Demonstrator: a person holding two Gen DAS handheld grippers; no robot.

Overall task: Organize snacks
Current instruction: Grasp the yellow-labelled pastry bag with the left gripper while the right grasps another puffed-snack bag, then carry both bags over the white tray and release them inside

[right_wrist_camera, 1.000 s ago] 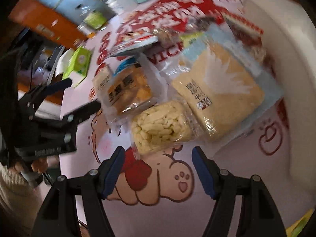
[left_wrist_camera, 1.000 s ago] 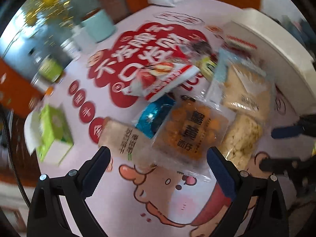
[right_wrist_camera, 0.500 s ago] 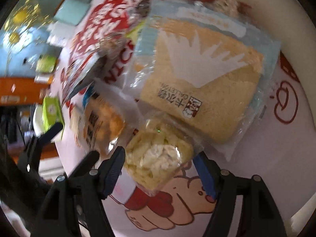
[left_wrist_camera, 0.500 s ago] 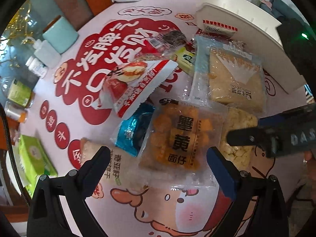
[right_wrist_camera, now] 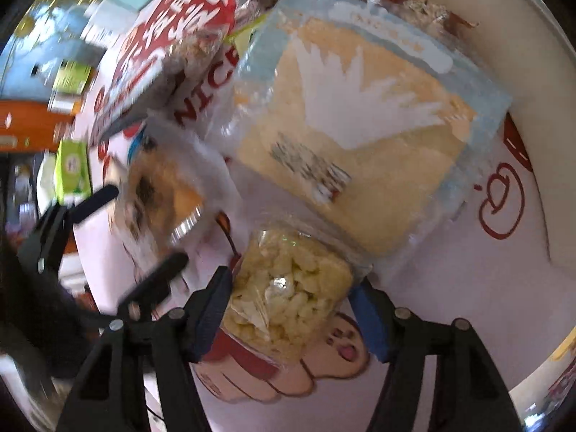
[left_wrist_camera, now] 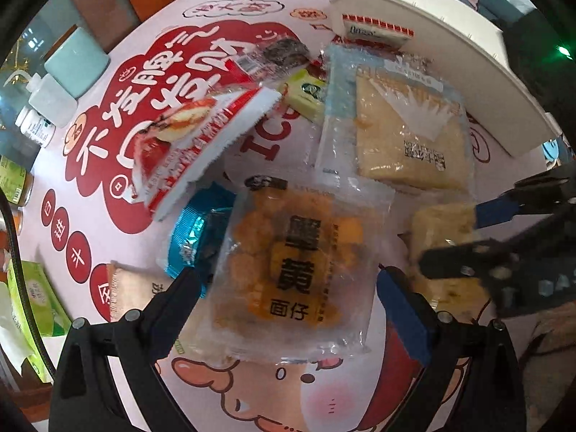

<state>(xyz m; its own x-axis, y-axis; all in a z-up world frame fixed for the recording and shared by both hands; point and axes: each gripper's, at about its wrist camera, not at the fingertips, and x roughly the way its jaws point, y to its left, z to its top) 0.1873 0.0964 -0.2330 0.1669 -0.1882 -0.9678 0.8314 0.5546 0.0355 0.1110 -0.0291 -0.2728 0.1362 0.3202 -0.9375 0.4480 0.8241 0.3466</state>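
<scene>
The right gripper (right_wrist_camera: 288,309) is closing w/ the puffed-corn pack (right_wrist_camera: 288,288) between its jaws, pads not clearly pressing yet. The left gripper (left_wrist_camera: 288,288) is standing wide around the orange snack pack (left_wrist_camera: 295,266), mid-table. Risk: slick film slipping, or jaws snagging the overlapping cracker pack (right_wrist_camera: 360,136) and blue foil pack (left_wrist_camera: 190,234).

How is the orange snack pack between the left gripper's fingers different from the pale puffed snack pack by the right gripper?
The orange pack carries bold black characters; the pale puffed pack shows no print. The orange pack holds orange chunks, the pale one small yellowish puffs. The orange pack looks wider and flatter, the pale one smaller and chunkier. Both are clear wrappers lying on the table mat, each between a gripper's fingers; the right gripper is closing.
</scene>
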